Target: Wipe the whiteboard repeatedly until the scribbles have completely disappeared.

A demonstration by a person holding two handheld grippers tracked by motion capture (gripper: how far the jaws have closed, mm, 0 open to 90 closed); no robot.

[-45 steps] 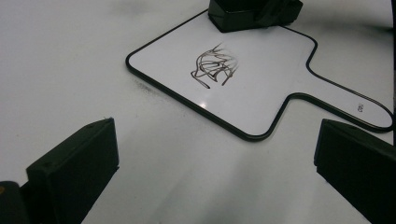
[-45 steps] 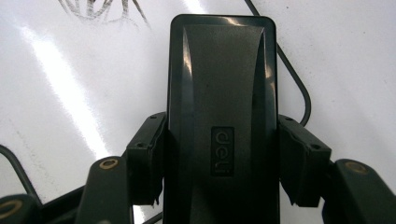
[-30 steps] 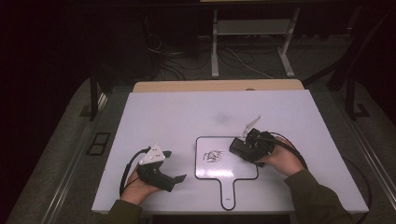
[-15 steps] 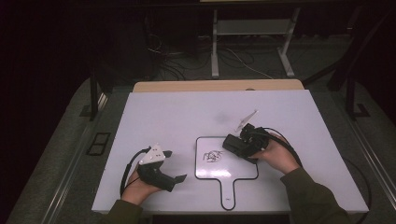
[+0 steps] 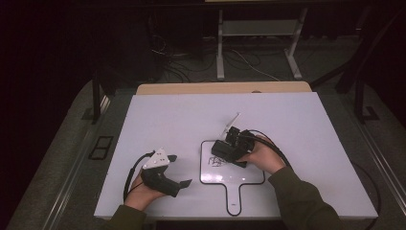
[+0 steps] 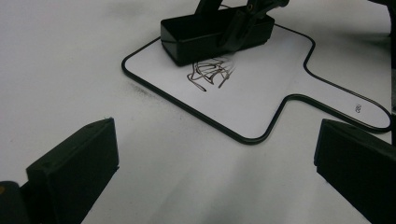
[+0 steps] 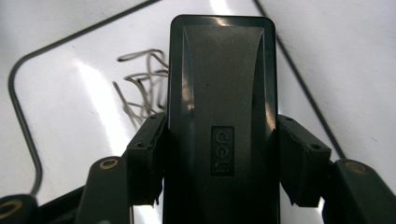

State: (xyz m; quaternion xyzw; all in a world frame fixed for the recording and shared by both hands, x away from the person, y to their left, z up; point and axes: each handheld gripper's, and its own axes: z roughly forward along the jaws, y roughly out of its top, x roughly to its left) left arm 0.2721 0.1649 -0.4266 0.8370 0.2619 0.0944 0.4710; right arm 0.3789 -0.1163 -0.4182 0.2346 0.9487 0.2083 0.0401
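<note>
A small handled whiteboard [image 5: 249,176] [image 6: 285,84] lies on the white table, with a black scribble [image 5: 216,161] [image 6: 208,74] [image 7: 140,88] on its left half. My right gripper [image 5: 231,151] [image 7: 222,163] is shut on a black eraser [image 5: 223,149] [image 6: 215,29] [image 7: 222,93]. It holds the eraser flat on the board, at the scribble's far edge. The strokes nearest the eraser look faint and smeared. My left gripper [image 5: 179,170] [image 6: 215,163] rests open on the table to the left of the board, nothing between its jaws.
The white table top [image 5: 158,120] stretches bare behind and beside the board. A wooden strip [image 5: 220,88] runs along its back edge. Behind it are a metal stand [image 5: 258,43] and floor cables [image 5: 177,62]. The right gripper's cable [image 5: 280,151] loops over the person's hand.
My right gripper has slid the eraser to the left across the board, up to the scribble. The left gripper has stayed where it was.
</note>
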